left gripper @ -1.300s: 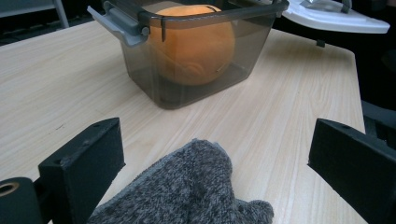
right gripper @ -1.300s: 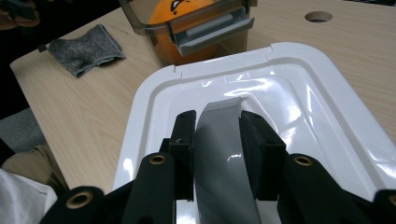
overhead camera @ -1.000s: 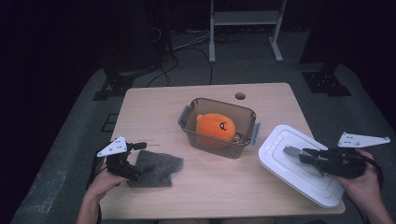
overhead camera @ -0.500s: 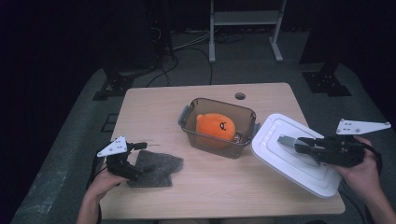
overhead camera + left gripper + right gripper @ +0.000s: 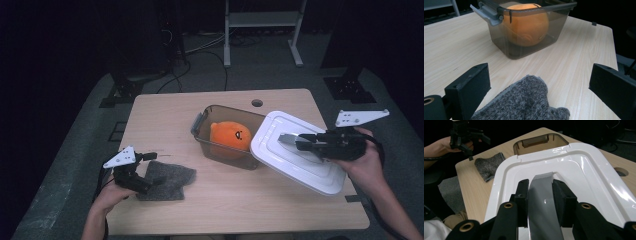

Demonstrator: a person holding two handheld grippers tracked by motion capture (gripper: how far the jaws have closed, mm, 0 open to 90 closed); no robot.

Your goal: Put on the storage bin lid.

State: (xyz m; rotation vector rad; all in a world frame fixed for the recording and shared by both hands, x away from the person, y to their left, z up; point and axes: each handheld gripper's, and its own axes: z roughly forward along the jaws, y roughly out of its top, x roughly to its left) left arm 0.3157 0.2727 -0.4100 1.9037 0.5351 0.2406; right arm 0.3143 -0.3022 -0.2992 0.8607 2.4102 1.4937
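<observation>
A brown see-through container (image 5: 202, 131) stands mid-table with an orange plush ball (image 5: 230, 136) inside. My right gripper (image 5: 300, 142) is shut on the grey handle (image 5: 544, 195) of the white lid (image 5: 295, 160). It holds the lid tilted in the air, with the lid's left edge over the container's right rim. At the front left, my left gripper (image 5: 149, 169) is open and sits low over a grey knitted cloth (image 5: 167, 181). In the left gripper view the cloth (image 5: 529, 100) lies between the jaws, and the container (image 5: 559, 20) stands beyond it.
The wooden table (image 5: 165, 115) has a round cable hole (image 5: 257, 103) near its far edge. Beyond the table stand a metal rack's legs (image 5: 227, 40) and floor cables (image 5: 200, 47). The right gripper view shows the cloth (image 5: 489, 165) and the left gripper (image 5: 469, 137) farther off.
My right gripper has lifted the white lid off the table and carried it left, up to the container's right rim. The left gripper and the cloth have stayed put.
</observation>
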